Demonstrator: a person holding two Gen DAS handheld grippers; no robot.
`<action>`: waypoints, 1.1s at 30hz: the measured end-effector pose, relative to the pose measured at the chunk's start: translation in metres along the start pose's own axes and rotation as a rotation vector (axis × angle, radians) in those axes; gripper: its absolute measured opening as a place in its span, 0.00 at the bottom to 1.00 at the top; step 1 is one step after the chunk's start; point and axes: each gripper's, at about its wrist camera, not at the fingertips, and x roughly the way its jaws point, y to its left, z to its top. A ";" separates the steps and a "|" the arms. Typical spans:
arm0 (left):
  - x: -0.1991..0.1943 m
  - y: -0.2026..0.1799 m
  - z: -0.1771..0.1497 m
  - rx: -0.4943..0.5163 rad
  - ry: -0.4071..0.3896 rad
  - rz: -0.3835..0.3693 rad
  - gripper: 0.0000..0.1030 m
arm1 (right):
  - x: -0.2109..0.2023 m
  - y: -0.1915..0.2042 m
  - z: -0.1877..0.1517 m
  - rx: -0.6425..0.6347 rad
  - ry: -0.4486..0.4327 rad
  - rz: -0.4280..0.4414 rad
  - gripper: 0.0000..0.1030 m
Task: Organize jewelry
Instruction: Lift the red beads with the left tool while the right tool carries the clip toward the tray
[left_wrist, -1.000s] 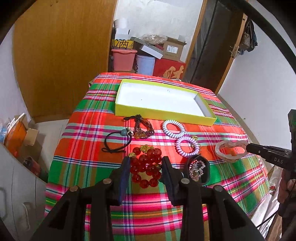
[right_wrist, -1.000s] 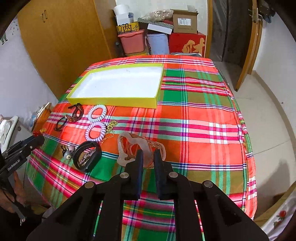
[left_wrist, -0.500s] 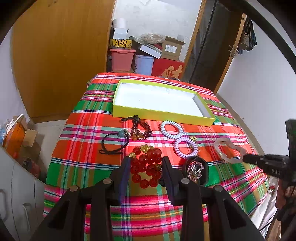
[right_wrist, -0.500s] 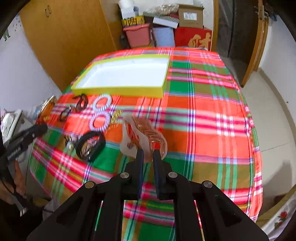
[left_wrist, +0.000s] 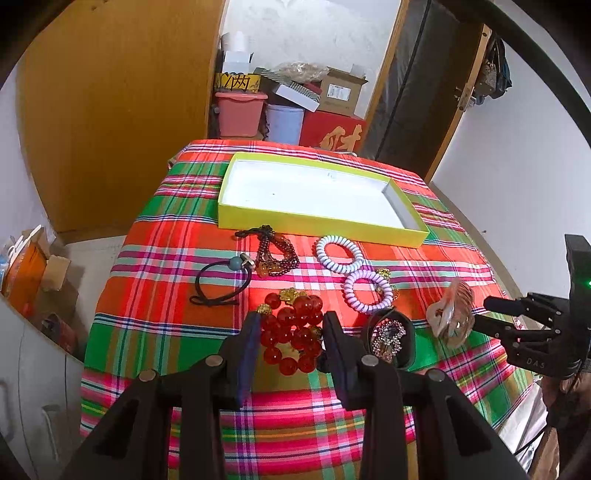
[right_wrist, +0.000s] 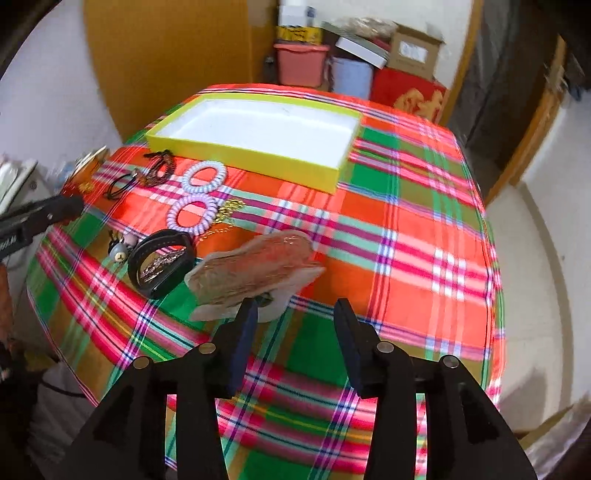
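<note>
One translucent pink hair claw (right_wrist: 255, 273) is tipping off the left fingertip (right_wrist: 245, 317) of the wide-open right gripper (right_wrist: 295, 321), so re-closing squarely should be coming before carrying it ahead to the yellow box (right_wrist: 243, 158), while the left gripper (left_wrist: 291, 332) is hovering open around the red beads (left_wrist: 291, 328).

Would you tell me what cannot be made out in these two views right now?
Right wrist view: motion blur hides whether the hair claw touches the open right gripper or lies free.
Both views: the glittery piece inside the black band is too small to identify.
Left wrist view: the left gripper hides the red bead bracelet at its sides.
</note>
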 end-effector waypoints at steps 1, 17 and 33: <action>0.000 -0.001 -0.001 0.000 0.001 -0.002 0.34 | 0.001 0.002 0.001 -0.021 -0.002 -0.002 0.46; 0.002 0.005 -0.004 -0.011 0.003 -0.006 0.34 | 0.025 -0.016 0.016 0.538 0.024 0.271 0.48; 0.012 0.011 0.002 -0.026 0.005 -0.015 0.34 | 0.037 0.002 0.035 0.351 0.055 0.094 0.38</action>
